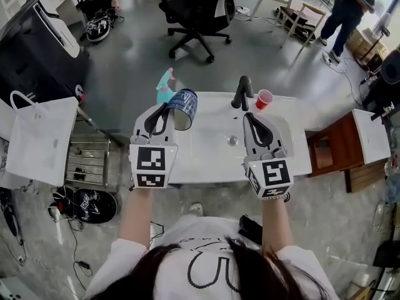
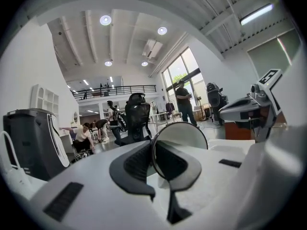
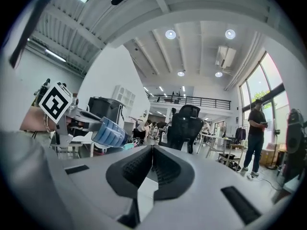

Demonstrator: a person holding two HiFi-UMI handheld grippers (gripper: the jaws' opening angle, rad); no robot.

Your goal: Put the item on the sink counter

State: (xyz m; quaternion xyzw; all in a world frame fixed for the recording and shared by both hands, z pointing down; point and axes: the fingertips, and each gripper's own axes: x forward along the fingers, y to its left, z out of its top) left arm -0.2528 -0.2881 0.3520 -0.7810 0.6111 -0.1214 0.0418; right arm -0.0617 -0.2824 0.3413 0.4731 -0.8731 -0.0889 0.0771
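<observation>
A blue ribbed cup (image 1: 184, 108) lies tilted on its side in the air over the left end of the white sink counter (image 1: 206, 164). My left gripper (image 1: 167, 108) is shut on the cup's wall at the rim. In the left gripper view the cup's white inside (image 2: 184, 134) faces the camera, with the wall pinched between the pads (image 2: 139, 162). My right gripper (image 1: 249, 116) hovers over the right side of the basin, shut and empty. Its pads (image 3: 136, 164) meet in the right gripper view, where the blue cup (image 3: 109, 132) shows at left.
A black faucet (image 1: 242, 92) and a red cup (image 1: 264, 99) stand at the counter's back. A teal spray bottle (image 1: 165, 85) is at the back left. A white bag (image 1: 40, 139) hangs left, a wooden stand (image 1: 334, 149) sits right, and an office chair (image 1: 197, 11) is beyond.
</observation>
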